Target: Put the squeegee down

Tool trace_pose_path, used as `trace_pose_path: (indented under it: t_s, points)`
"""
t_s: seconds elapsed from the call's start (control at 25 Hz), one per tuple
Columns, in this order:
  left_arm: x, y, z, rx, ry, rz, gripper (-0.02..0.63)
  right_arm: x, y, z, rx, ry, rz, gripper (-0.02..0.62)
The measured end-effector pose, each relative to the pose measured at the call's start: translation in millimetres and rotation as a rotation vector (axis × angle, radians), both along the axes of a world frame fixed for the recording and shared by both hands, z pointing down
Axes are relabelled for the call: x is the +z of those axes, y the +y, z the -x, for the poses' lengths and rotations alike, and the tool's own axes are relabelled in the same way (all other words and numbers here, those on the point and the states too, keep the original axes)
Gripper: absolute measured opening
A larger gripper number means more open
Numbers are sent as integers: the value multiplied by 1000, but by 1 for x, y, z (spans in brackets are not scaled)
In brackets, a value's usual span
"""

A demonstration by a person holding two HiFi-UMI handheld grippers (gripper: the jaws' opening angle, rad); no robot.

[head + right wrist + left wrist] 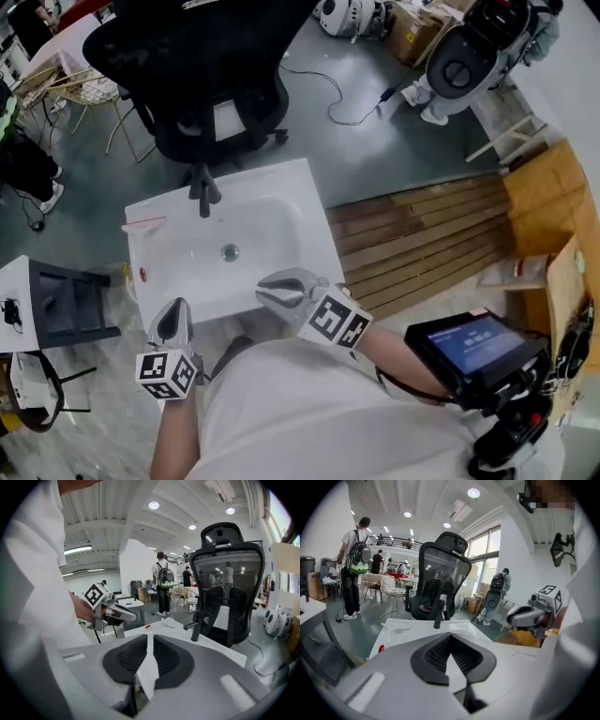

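A pale, clear-and-pink squeegee [144, 224] lies on the back left rim of the white sink basin [281, 202]; in the left gripper view the squeegee [400, 626] shows as a faint strip on that rim. Apart from it, my left gripper [175, 317] hovers at the basin's near left corner, its pads [436, 653] closed together with nothing between them. My right gripper [274, 290] hangs over the near rim at the middle, its jaws a narrow slit apart and empty [150, 641]. Each gripper shows in the other's view: the right one [513, 616], the left one [125, 616].
A black faucet [202, 191] stands at the basin's back edge, with a black office chair [202, 66] behind it. A dark stand [66, 305] sits left of the basin, wooden slats [427, 234] and cardboard [553, 202] to the right. A screen on a rig [473, 345] is at my right elbow.
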State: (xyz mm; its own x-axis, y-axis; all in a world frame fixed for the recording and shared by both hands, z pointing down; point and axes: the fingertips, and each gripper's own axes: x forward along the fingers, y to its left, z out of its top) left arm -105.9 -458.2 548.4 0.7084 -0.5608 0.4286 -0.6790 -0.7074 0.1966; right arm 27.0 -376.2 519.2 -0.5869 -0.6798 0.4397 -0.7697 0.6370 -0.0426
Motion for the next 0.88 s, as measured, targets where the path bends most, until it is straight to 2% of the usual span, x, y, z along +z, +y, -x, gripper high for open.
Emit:
trace_pose_path:
  t_s: [0.24,0.56,0.88]
  points:
    - [-22,71,-27,124,15,-12,7,-4,20,4,-82,29,-14,41]
    - [-15,118,-32,113,7,13,8,-8,46,19,-166,64,-52,41]
    - [-6,137,-33,110,-2,26,8,-7,66,26,-190,95,-83,41]
